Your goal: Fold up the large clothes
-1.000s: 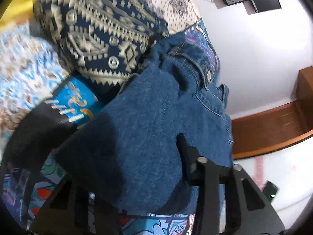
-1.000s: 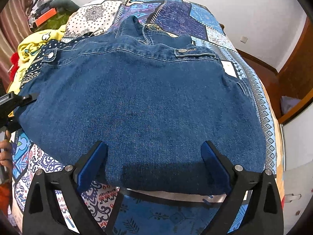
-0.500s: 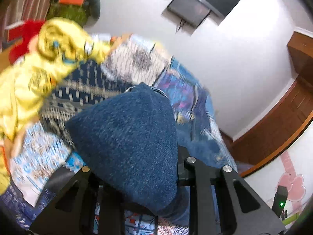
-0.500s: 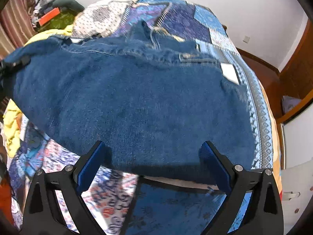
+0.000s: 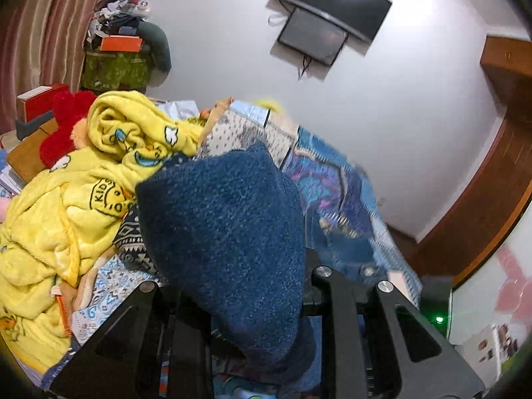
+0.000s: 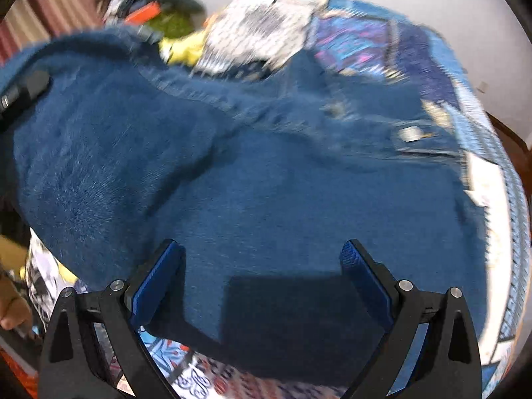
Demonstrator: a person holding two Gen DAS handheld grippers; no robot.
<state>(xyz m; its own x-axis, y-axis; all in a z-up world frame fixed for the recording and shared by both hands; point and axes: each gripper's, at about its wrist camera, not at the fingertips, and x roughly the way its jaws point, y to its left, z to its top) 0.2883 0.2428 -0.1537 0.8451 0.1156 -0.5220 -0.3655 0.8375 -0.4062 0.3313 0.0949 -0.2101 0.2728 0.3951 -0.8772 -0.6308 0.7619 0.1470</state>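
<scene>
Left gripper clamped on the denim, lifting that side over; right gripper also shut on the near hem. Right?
Not quite. The left gripper does hold the denim jacket, raised on that side. But in the right wrist view the right gripper is open: its blue pads stand wide apart above the near hem, gripping nothing.

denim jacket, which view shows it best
The right wrist view: the denim jacket spreads across the patchwork bedspread, collar and pocket buttons visible though blurred, its left side lifted by the left gripper. The left wrist view shows only a raised bunch of denim clamped in that gripper, hiding the rest.
</scene>
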